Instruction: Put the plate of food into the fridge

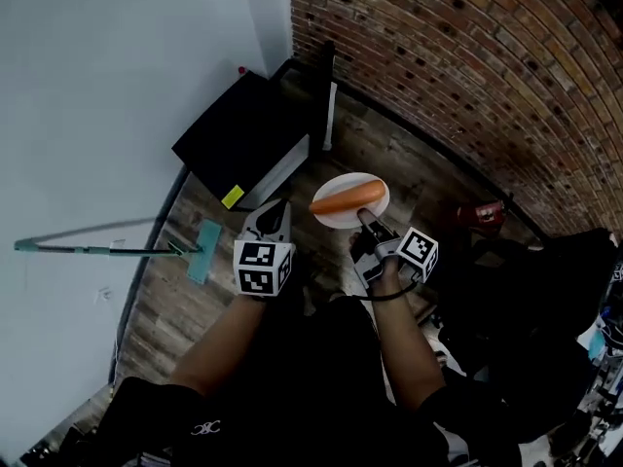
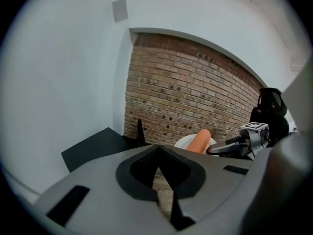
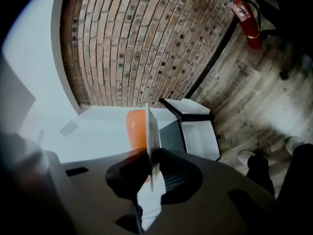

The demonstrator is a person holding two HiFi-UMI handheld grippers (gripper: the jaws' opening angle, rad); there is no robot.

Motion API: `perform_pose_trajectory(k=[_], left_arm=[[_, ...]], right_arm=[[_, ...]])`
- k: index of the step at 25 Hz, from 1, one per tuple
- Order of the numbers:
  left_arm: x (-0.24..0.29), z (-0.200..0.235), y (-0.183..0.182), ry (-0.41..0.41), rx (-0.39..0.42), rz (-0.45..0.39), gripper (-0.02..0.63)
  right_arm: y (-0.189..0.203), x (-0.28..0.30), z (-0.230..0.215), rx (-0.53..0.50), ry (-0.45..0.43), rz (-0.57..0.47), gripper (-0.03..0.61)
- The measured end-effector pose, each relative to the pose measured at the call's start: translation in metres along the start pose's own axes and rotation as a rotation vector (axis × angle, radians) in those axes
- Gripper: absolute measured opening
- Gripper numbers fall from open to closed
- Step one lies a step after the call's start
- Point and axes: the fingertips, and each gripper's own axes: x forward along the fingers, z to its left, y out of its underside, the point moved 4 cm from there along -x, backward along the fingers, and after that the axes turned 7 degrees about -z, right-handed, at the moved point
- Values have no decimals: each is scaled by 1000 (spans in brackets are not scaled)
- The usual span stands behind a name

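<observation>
A white plate (image 1: 348, 202) with a long orange piece of food (image 1: 347, 199) on it hangs in the air above the wooden floor. My right gripper (image 1: 364, 217) is shut on the plate's near rim. In the right gripper view the plate (image 3: 149, 131) stands edge-on between the jaws, with the orange food (image 3: 135, 126) to its left. The black mini fridge (image 1: 248, 134) stands on the floor beyond, with its door (image 1: 327, 95) swung open; its white inside (image 3: 200, 138) shows. My left gripper (image 1: 275, 205) hovers left of the plate, shut and empty (image 2: 157, 153).
A brick wall (image 1: 458, 76) runs along the right and a white wall (image 1: 117, 86) along the left. A red fire extinguisher (image 1: 482, 212) lies by the brick wall. A teal mop (image 1: 107, 249) leans at the left. The person's legs fill the bottom of the head view.
</observation>
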Motion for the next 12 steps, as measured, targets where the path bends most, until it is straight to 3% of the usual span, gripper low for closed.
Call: perform_pose_trajectory(k=[6, 12], left_arm=[[63, 20, 25, 95, 53, 95, -5], [130, 23, 101, 79, 26, 168, -5]], right_arm=[[-14, 44, -49, 25, 23, -32, 55], [-37, 85, -132, -26, 54, 14, 55]])
